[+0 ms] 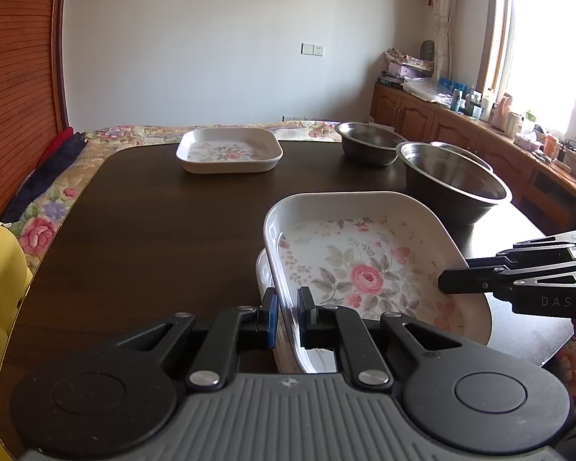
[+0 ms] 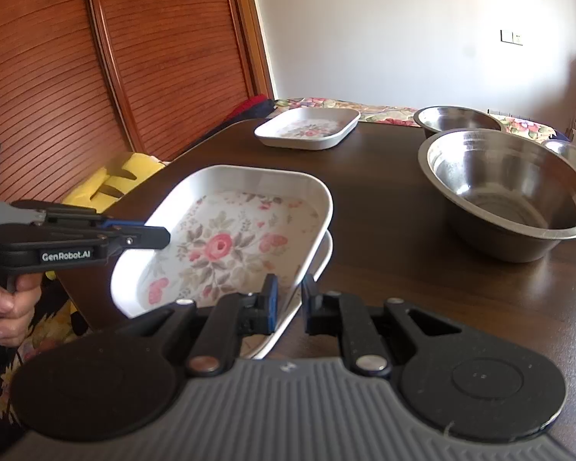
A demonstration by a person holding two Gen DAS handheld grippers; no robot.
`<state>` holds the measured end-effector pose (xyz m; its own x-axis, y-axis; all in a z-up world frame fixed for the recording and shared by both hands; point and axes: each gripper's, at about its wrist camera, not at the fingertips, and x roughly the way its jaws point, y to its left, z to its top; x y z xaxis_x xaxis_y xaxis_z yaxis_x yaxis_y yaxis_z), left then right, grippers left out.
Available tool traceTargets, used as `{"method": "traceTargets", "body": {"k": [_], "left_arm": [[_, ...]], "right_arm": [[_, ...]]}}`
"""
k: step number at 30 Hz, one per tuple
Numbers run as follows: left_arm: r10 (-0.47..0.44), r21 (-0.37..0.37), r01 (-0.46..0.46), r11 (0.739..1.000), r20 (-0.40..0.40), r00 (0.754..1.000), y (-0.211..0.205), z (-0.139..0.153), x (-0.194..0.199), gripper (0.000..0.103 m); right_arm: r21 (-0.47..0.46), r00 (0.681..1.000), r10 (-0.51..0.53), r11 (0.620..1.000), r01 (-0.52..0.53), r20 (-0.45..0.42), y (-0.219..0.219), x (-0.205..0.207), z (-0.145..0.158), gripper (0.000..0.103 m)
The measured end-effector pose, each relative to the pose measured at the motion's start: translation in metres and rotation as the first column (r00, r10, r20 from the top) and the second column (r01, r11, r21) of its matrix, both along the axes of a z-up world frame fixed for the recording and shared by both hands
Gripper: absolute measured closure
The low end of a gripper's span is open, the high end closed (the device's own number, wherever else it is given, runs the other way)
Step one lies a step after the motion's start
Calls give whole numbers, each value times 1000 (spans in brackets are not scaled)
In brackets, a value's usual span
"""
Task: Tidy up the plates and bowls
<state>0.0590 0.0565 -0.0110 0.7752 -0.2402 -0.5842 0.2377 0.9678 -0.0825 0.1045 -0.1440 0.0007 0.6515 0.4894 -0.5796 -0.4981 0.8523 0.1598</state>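
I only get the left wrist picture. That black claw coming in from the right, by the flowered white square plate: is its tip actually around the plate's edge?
Observer: Yes. In the right wrist view, the right gripper has one finger on each side of the rim of the tilted white floral square plate. I cannot tell whether it pinches.
Operator: And who holds the claw my camera sits on?
Observer: A person's hand is wrapped around the handle of the left gripper.
Operator: Is anything written on it?
Observer: Yes, white lettering on its side reads "GenRobot.AI".
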Motion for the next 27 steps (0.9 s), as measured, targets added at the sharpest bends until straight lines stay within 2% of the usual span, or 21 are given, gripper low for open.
{"method": "traceTargets", "body": {"k": [23,25,27], "left_arm": [[20,-5,-20,1000,-8,1000,7,1,9,91],[17,-3,-17,1000,3,1000,7,5,9,90],[12,-4,-12,1000,15,1000,7,10,10,84]], "right_arm": [[-17,999,31,999,-31,19,0,-1,6,81],[-14,999,30,999,-30,28,-3,0,9,81],[-5,999,27,1000,-27,35,-5,2,12,81]]}}
